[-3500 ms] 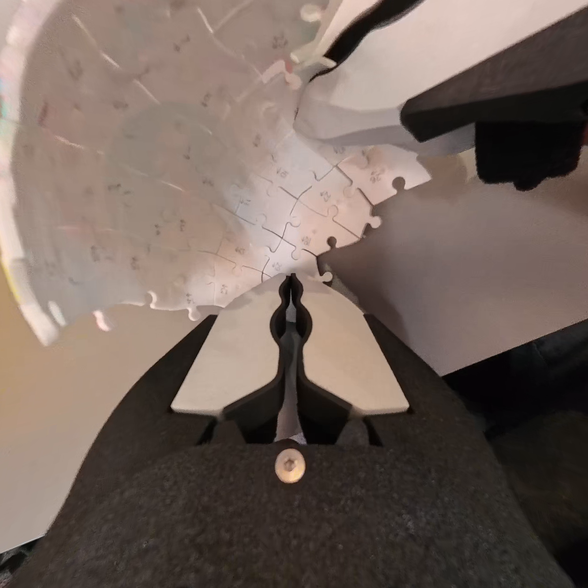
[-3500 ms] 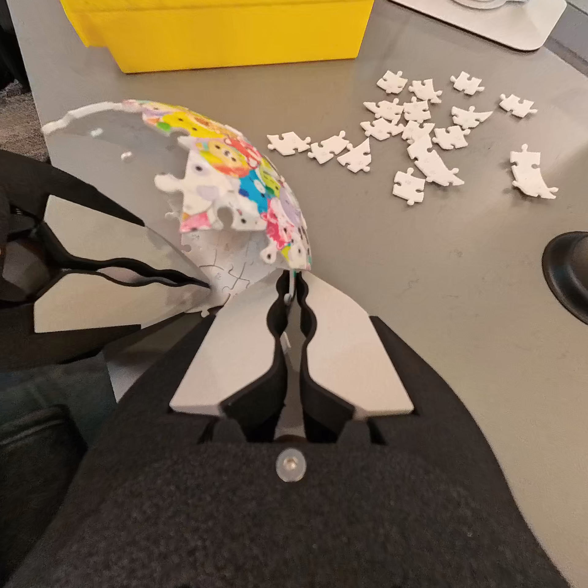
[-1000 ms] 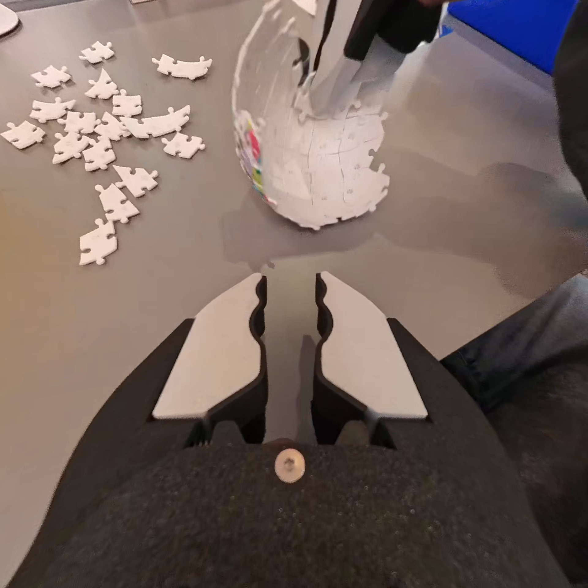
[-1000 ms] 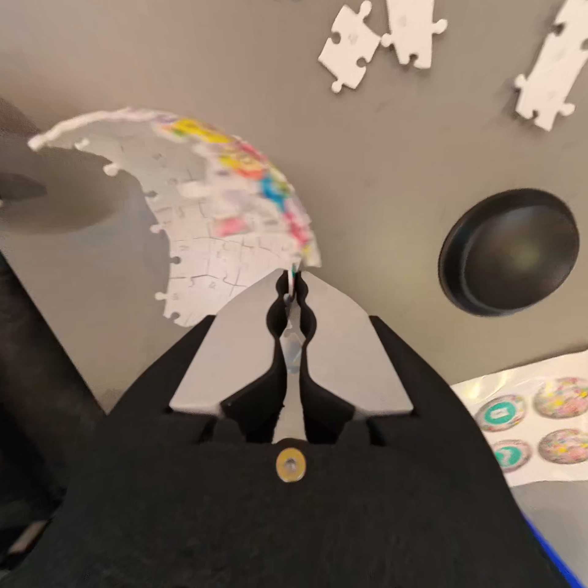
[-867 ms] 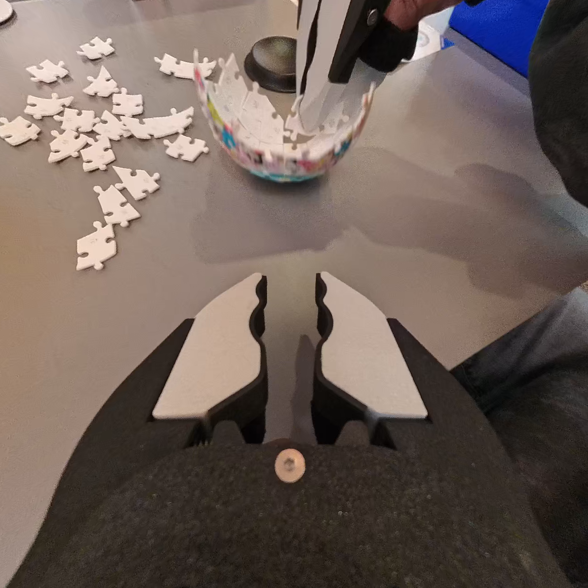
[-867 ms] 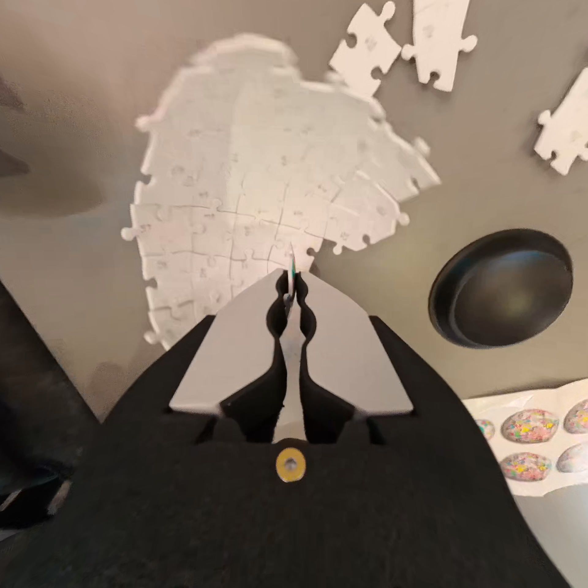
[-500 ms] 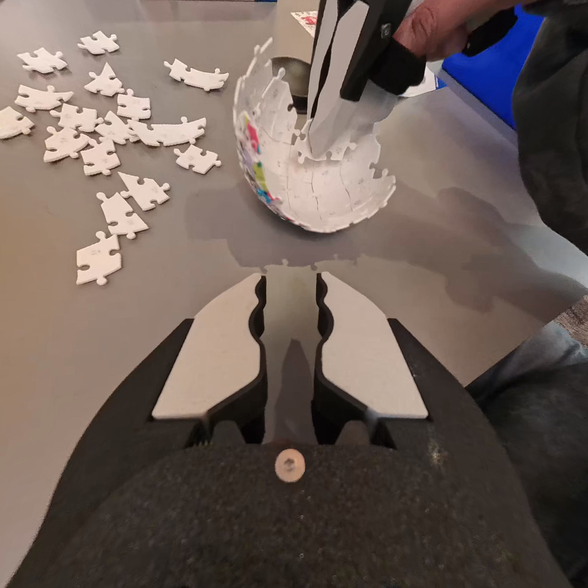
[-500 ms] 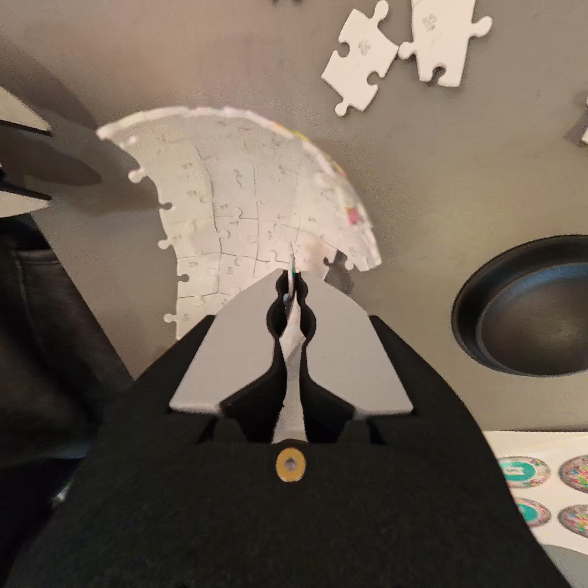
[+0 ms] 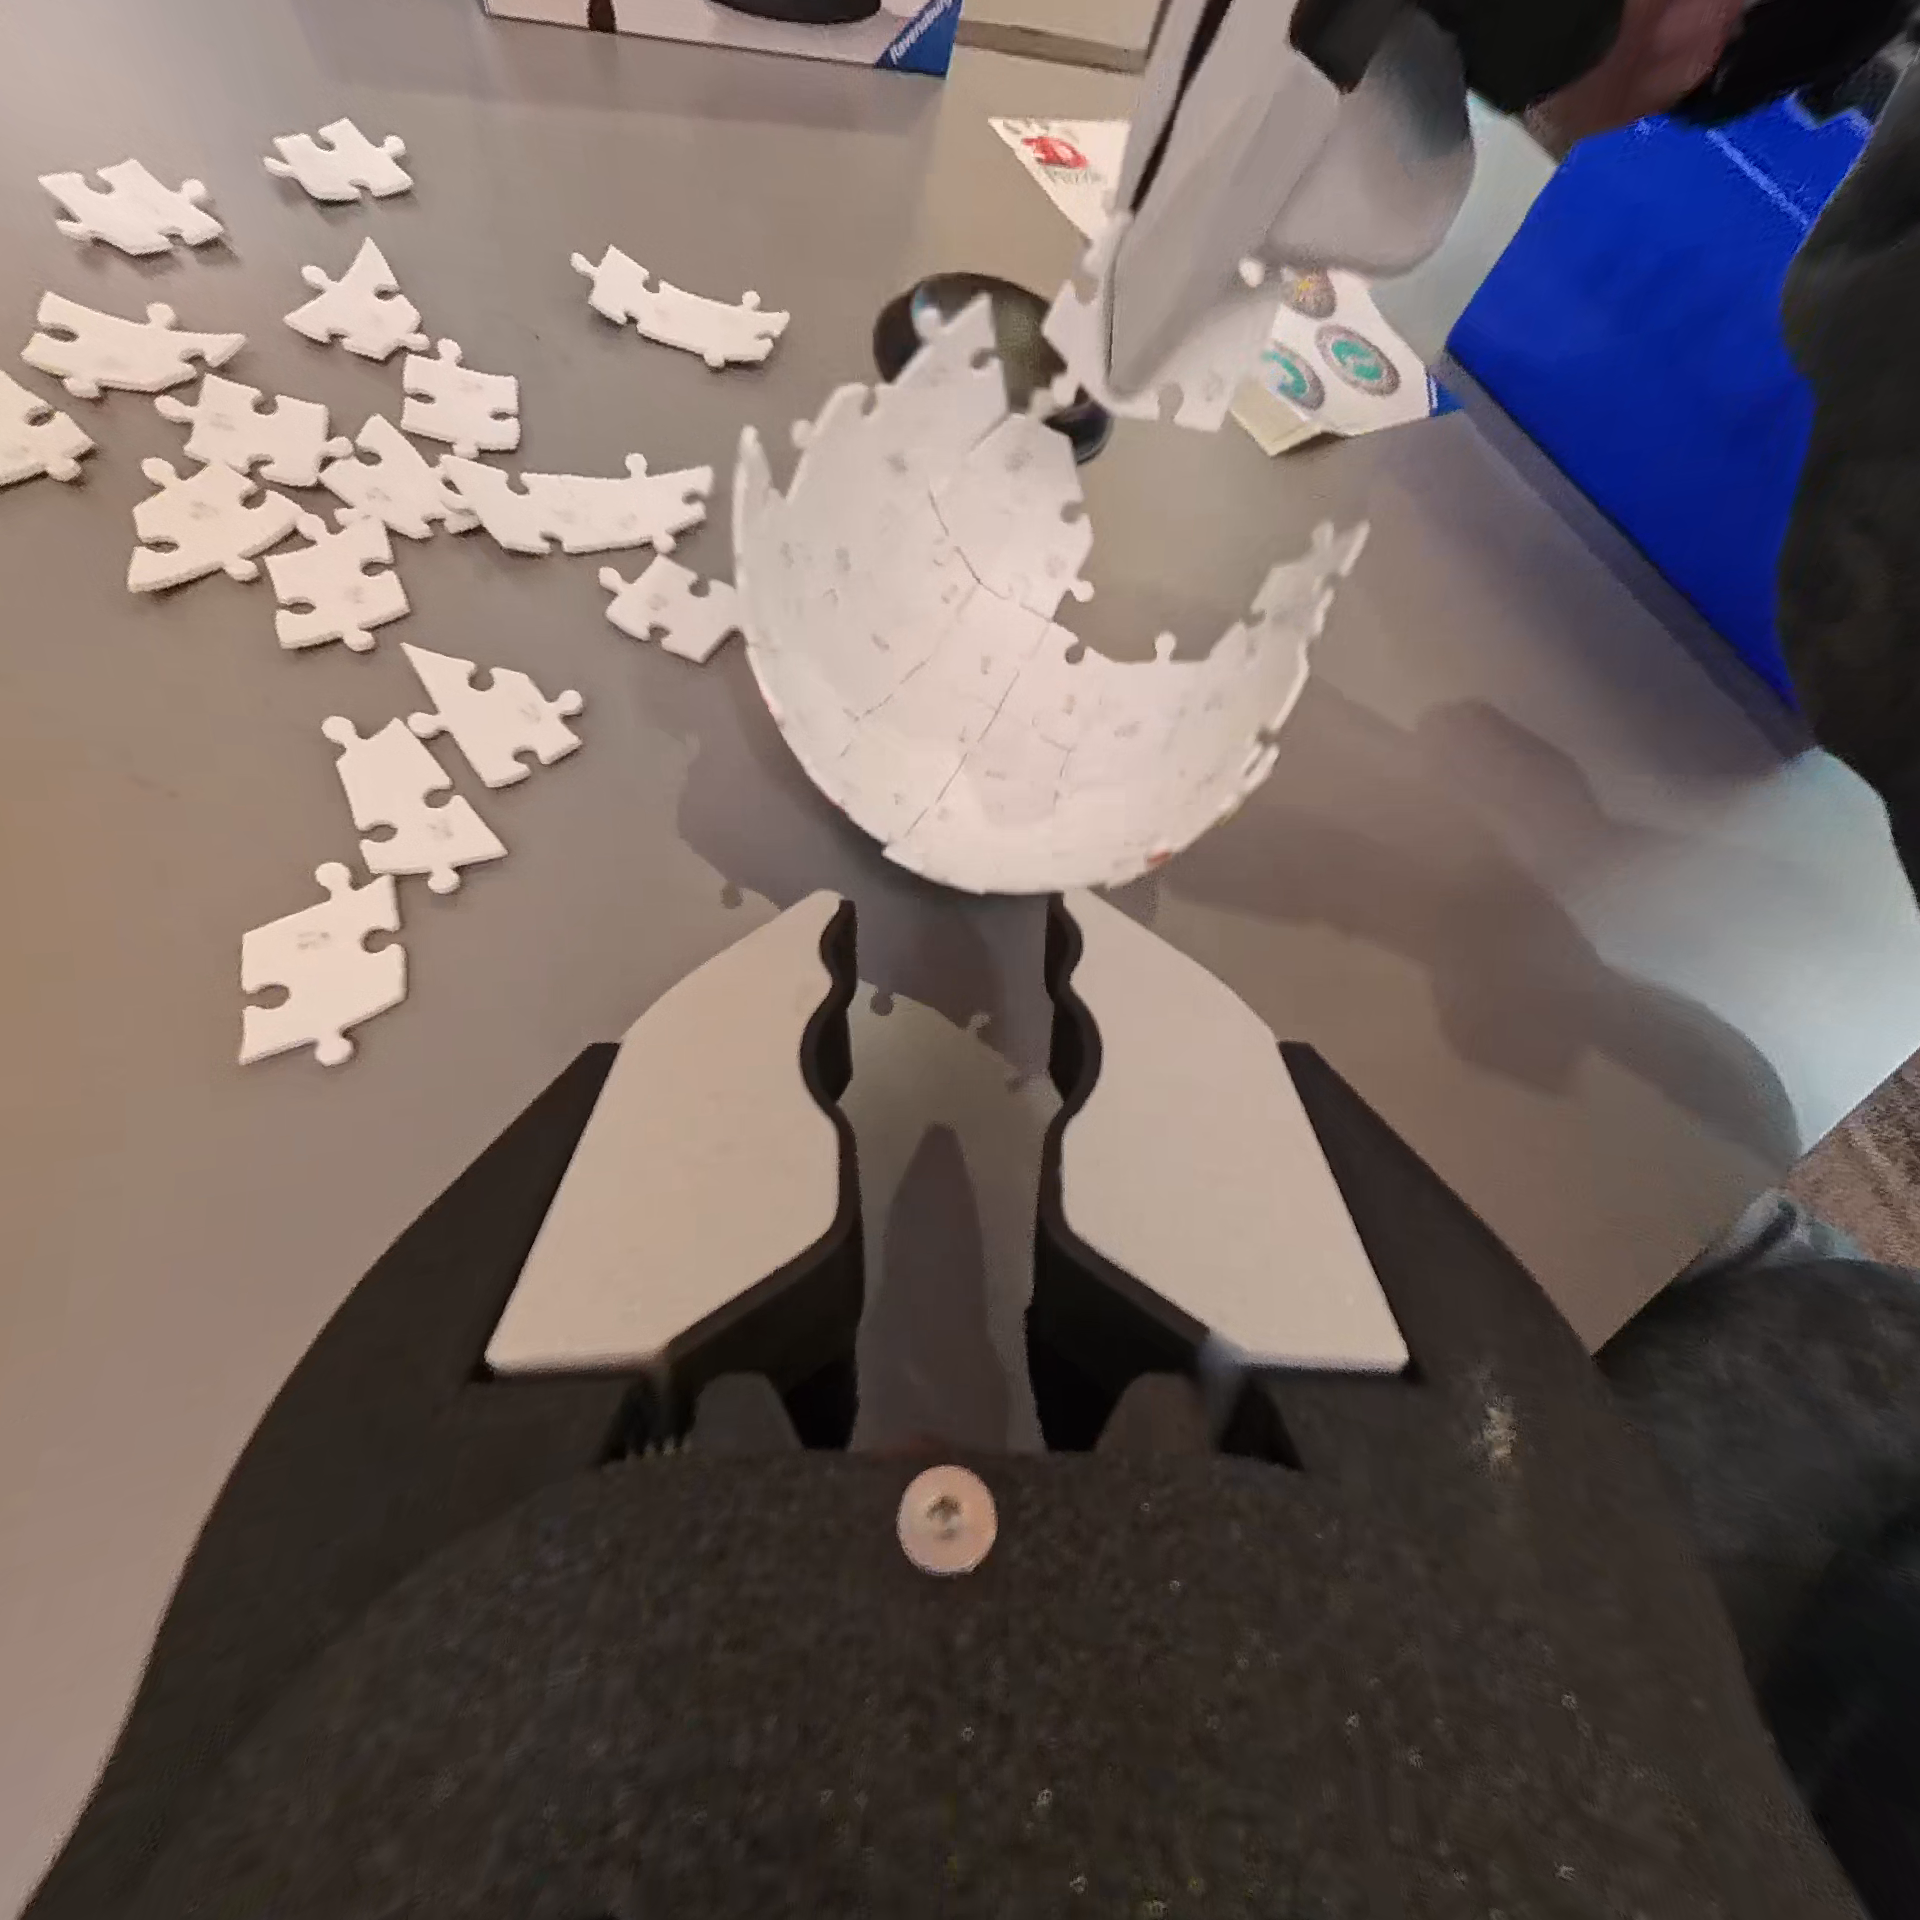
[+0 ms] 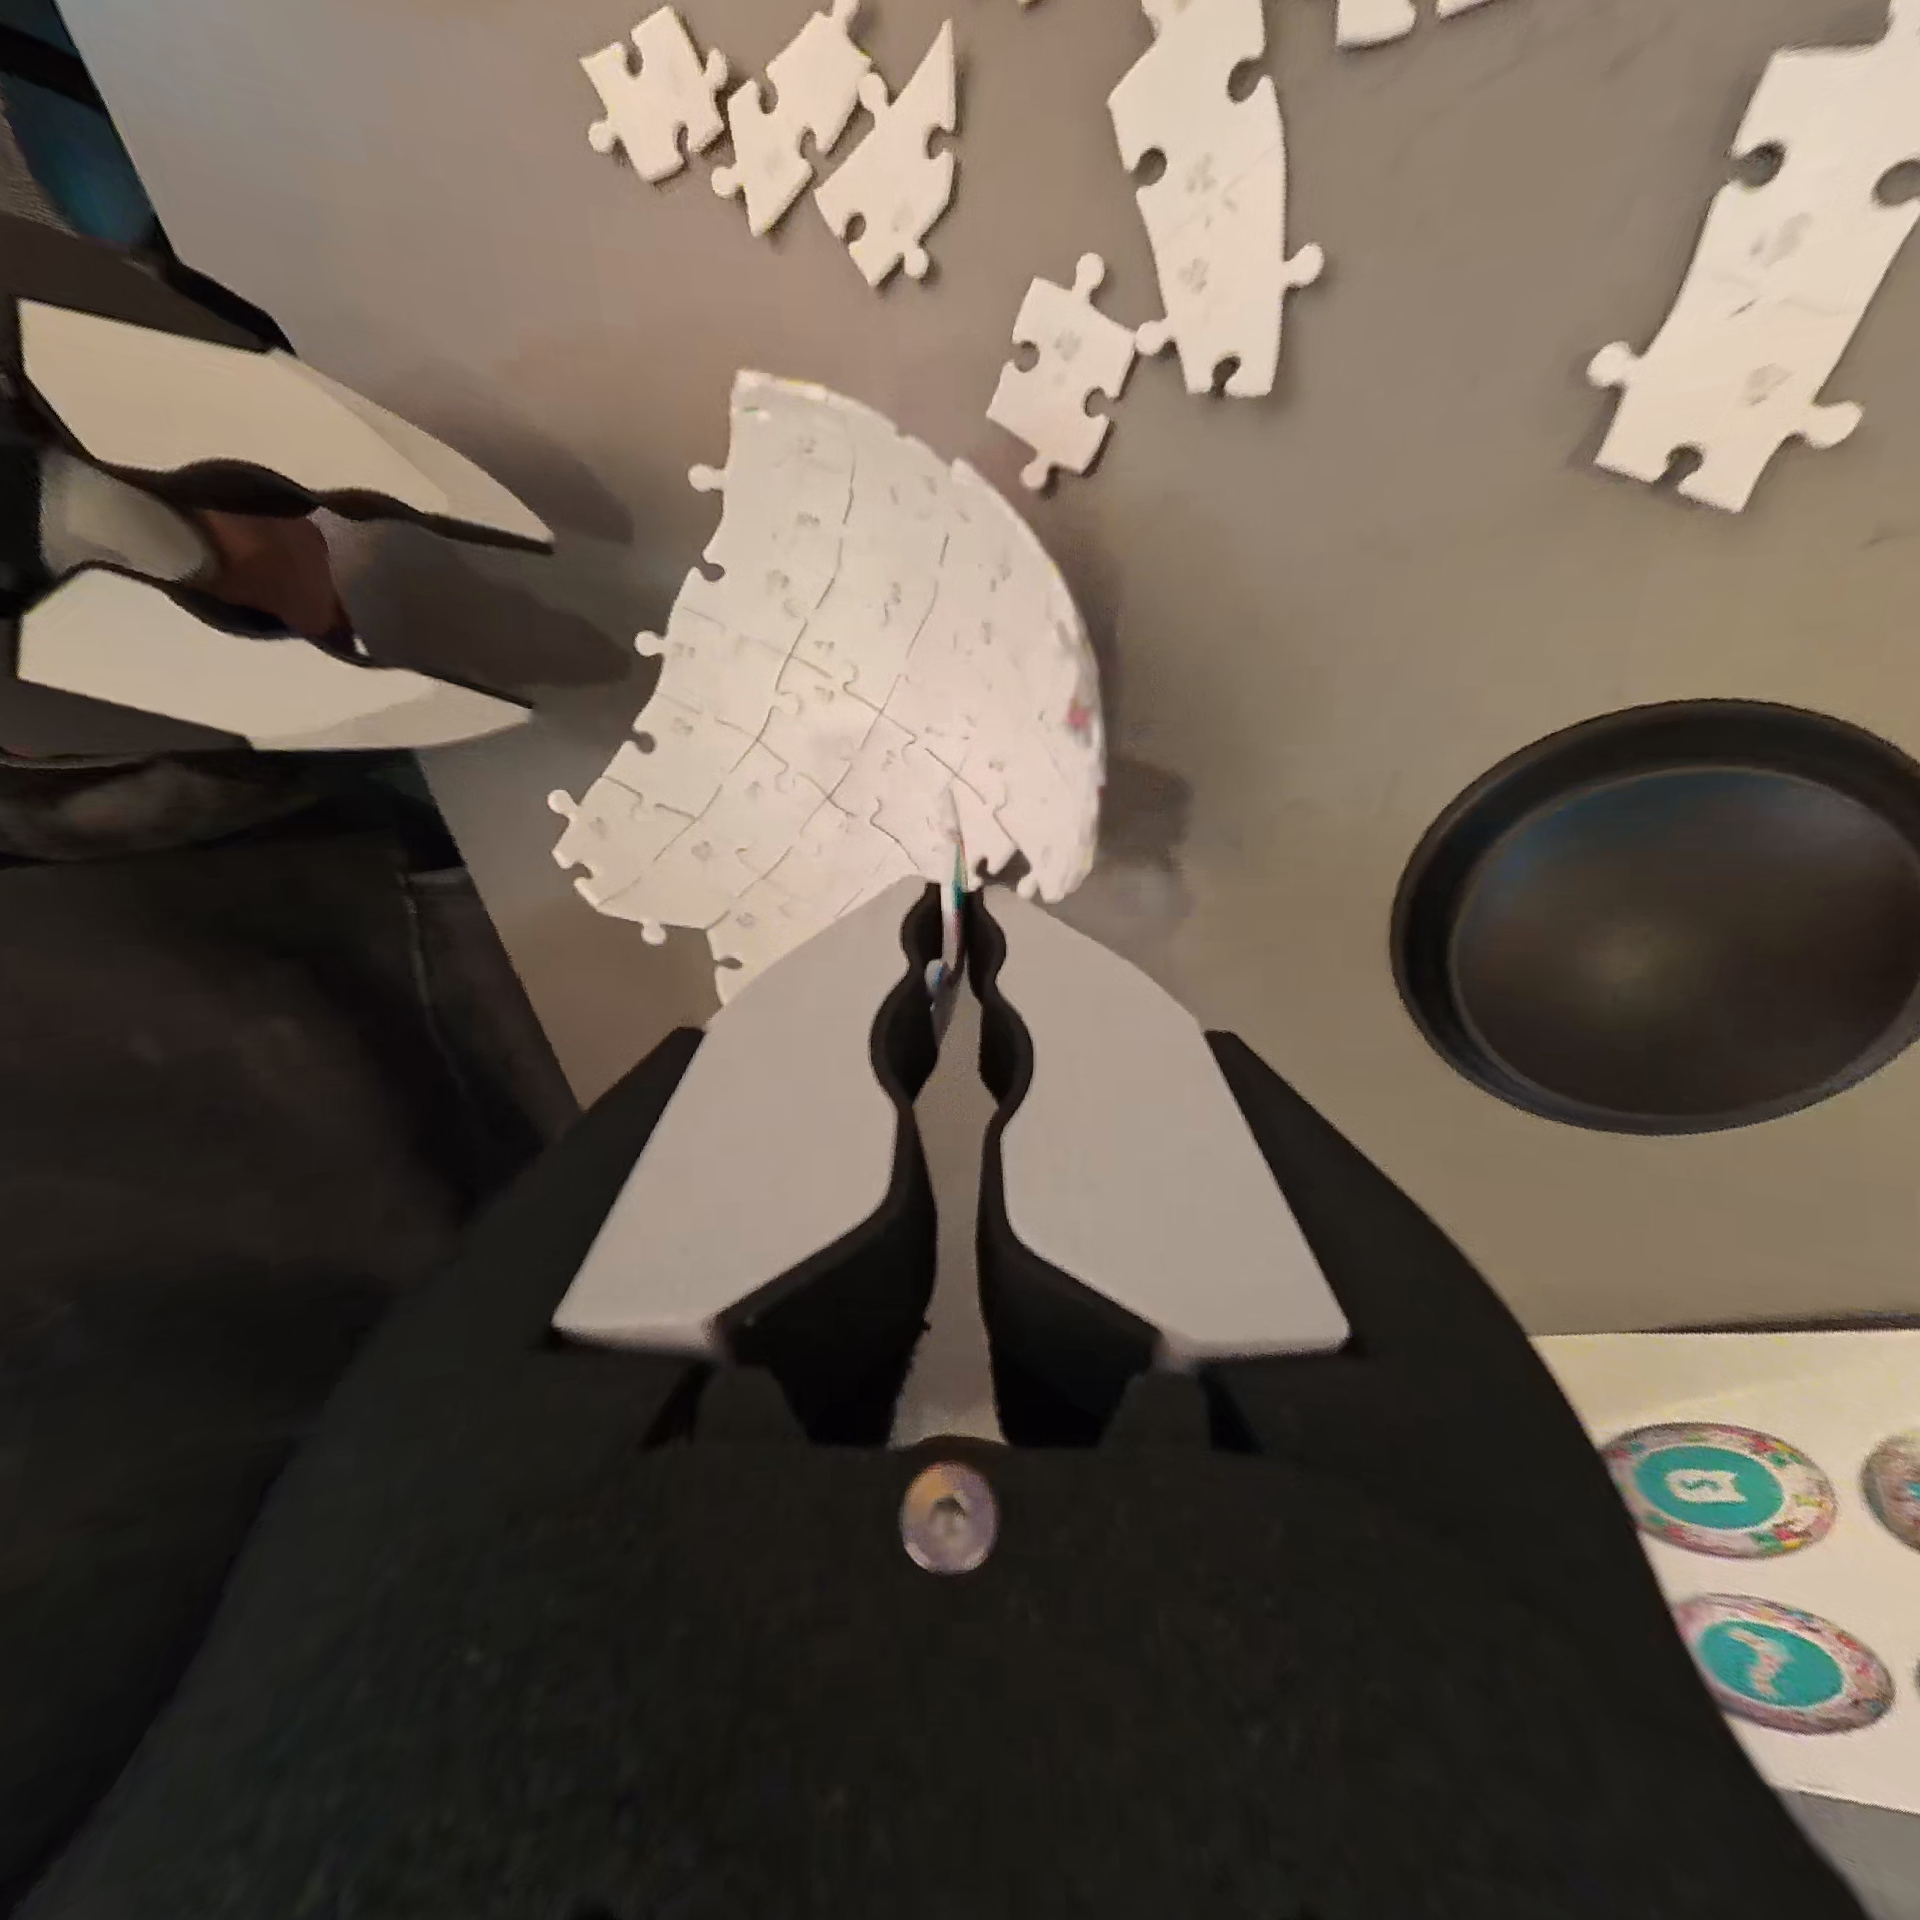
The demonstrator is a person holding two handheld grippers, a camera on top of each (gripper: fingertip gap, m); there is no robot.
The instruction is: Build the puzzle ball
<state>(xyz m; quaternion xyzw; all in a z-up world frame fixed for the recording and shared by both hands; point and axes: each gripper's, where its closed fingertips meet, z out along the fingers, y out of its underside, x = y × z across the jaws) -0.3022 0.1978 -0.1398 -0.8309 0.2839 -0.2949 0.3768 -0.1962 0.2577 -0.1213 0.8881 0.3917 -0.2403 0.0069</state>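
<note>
1. Nearest: left claw (image 9: 945,951) empty, jaws apart, low over the grey worktop (image 9: 156,1091).
2. Beyond: half-built puzzle ball (image 9: 997,665) hanging above the worktop, rim clamped in the right claw (image 10: 953,906).
3. Farther left: many loose pieces (image 9: 312,540) unplaced; roughly half left.
</note>
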